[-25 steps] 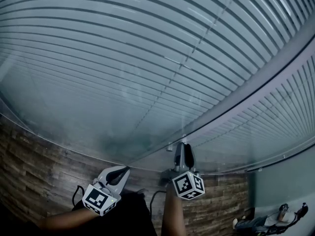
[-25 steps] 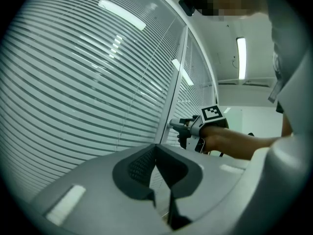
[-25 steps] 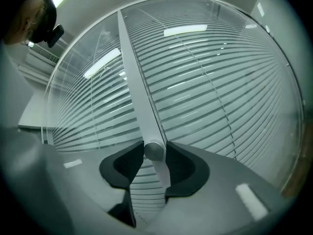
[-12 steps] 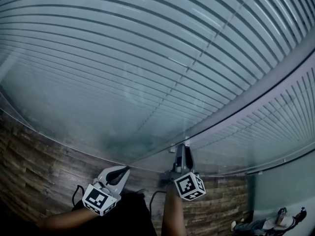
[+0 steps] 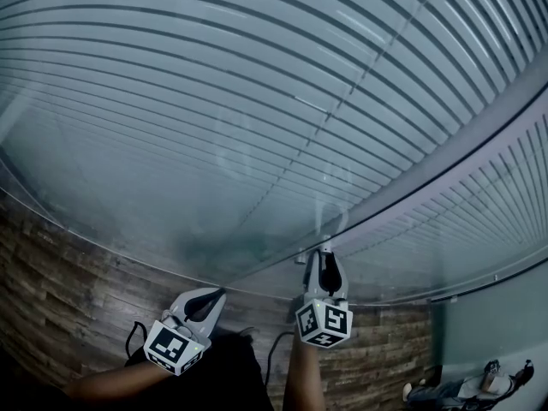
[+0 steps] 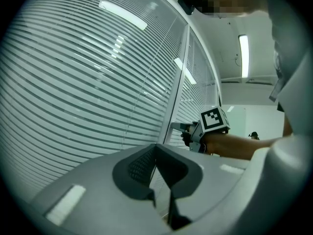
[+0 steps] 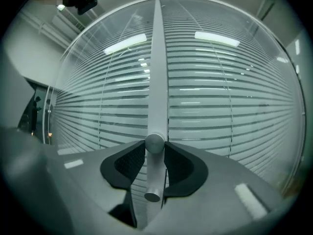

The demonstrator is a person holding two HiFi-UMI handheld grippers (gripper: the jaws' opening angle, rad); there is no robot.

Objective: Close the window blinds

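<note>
Grey slatted blinds [image 5: 257, 101] hang behind glass and fill the head view. A pale vertical frame post [image 7: 159, 72] splits two panes. On it sits a small round metal knob [image 7: 155, 143] on a stem. My right gripper [image 7: 155, 147] has just been closing and is shut on this knob, both pads touching it; in the head view the right gripper [image 5: 322, 257] points at the post. My left gripper [image 5: 210, 296] hangs to the left, clear of the glass. The left gripper [image 6: 156, 148] is shut with nothing between its pads.
A second blind panel [image 5: 488, 204] lies right of the post [image 5: 445, 152]. Wood-pattern floor [image 5: 51, 272] runs below the glass. Some small objects [image 5: 471, 385] sit on the floor at the far lower right. Ceiling lights reflect in the panes.
The right gripper has rolled about its own axis on the knob; its marker cube now shows a different face. The left gripper has stayed put.
</note>
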